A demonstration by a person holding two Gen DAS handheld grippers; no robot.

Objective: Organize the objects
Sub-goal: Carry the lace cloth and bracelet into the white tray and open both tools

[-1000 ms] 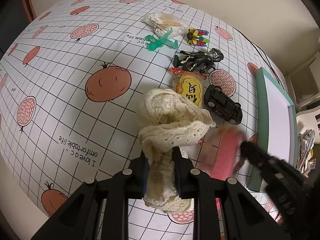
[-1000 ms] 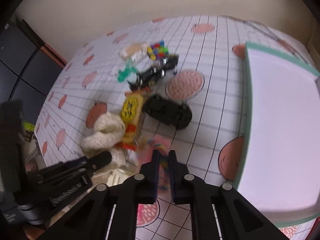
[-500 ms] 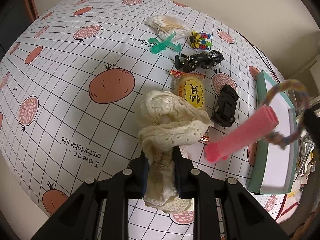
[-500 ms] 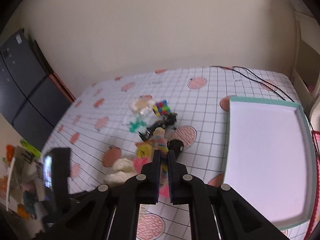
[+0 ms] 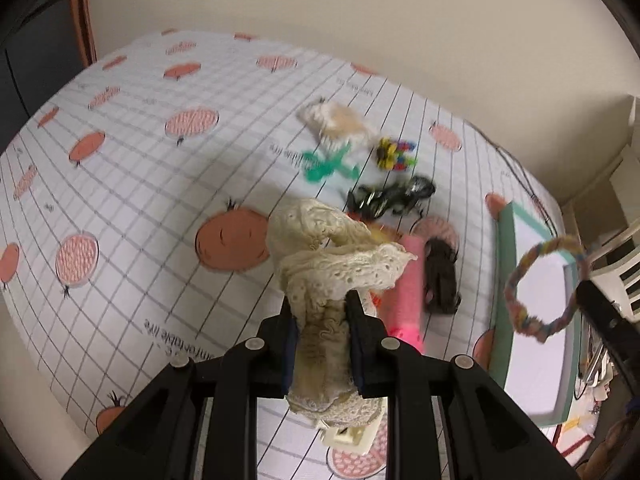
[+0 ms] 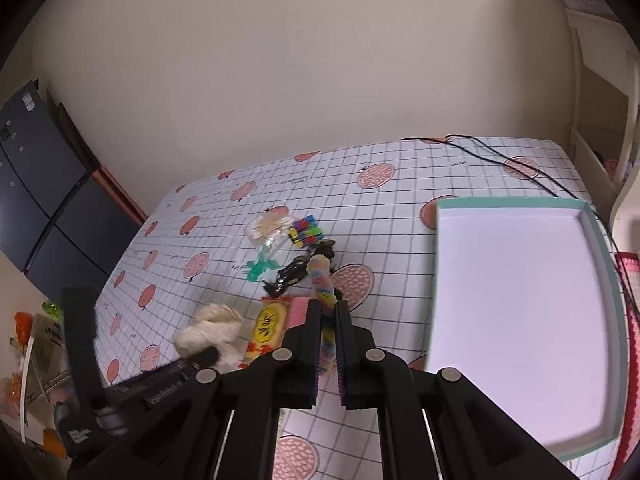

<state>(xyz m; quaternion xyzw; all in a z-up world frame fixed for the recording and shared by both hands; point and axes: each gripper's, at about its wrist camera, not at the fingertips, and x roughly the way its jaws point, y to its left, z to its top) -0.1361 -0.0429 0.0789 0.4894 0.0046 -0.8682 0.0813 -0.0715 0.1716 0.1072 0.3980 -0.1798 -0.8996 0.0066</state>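
Lace cloth (image 5: 320, 264) clenched in my left tool (image 5: 322, 344), rainbow loop (image 6: 324, 292) in my right tool (image 6: 328, 344); tray (image 6: 600, 248) empty, most toys remain on the desk (image 6: 400, 208).

Counter (image 6: 400, 216) covered with a white grid-pattern cloth printed with orange fruit motifs. Black cable (image 6: 516, 168) runs across its far right corner. Plain cream wall (image 6: 300, 60) behind. Dark blue cabinet (image 6: 36, 184) stands at left. White shelving (image 6: 600, 92) at right; contents indistinct.
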